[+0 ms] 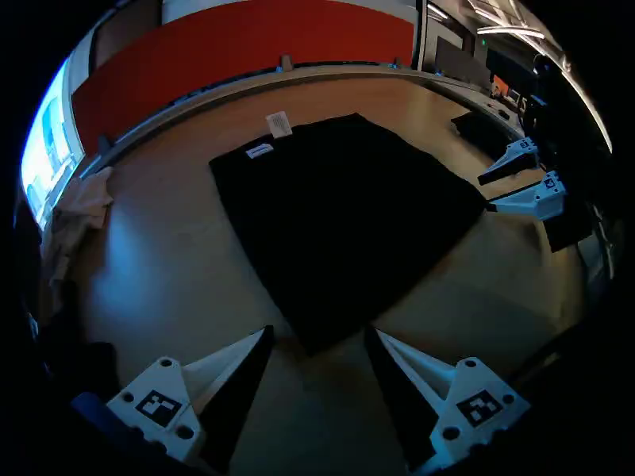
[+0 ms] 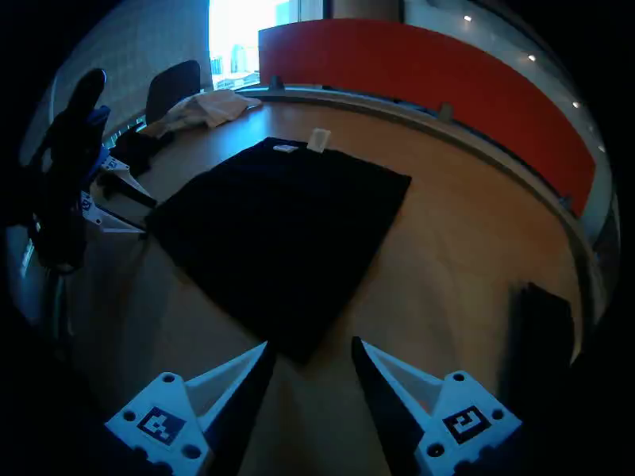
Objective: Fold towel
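Black cloth towel (image 1: pixel 341 222) lies spread flat on the wooden desk (image 1: pixel 159 270), judged light and limp; left gripper (image 1: pixel 317 329) and right gripper (image 2: pixel 311 343), fingers parted and empty, each face a corner, the likeliest place to pinch.

Tag (image 1: pixel 279 124) beside towel (image 1: pixel 341 222): illegibly small.

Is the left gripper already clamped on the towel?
No: the left gripper stands open, its fingers apart on either side of the near corner of the towel, which lies flat on the table.
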The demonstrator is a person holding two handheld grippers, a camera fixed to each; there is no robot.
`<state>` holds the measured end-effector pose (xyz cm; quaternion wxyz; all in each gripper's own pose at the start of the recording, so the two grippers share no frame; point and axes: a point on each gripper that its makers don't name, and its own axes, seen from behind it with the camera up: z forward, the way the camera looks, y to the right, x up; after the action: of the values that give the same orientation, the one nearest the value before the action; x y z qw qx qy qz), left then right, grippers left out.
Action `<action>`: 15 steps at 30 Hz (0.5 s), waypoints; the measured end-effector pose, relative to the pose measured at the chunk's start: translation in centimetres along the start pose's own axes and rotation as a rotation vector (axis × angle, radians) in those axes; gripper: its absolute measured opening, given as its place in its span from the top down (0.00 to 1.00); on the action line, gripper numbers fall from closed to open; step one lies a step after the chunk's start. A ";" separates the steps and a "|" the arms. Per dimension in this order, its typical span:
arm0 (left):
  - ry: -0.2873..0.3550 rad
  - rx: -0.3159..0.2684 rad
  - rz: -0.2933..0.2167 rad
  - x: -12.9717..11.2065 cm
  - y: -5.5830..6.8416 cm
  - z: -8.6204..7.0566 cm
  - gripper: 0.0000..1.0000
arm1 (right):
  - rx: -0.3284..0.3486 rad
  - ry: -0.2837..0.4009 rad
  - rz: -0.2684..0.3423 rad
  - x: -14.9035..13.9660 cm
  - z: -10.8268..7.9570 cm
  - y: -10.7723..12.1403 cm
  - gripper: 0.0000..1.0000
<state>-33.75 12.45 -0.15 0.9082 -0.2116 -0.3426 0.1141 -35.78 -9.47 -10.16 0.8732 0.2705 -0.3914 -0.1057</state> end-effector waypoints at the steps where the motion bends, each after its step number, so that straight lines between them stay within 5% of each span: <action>1: 0.000 0.000 0.000 0.0 0.0 0.0 0.17 | 0.001 -0.001 -0.003 0.0 0.0 0.0 0.28; 15: -0.003 -0.004 0.007 0.1 0.4 0.1 0.47 | 0.022 -0.010 -0.025 -0.3 0.5 -0.5 0.35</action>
<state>-33.78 12.93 -0.19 0.9069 -0.2142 -0.3435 0.1168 -36.29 -9.98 -10.35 0.8669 0.2843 -0.3935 -0.1135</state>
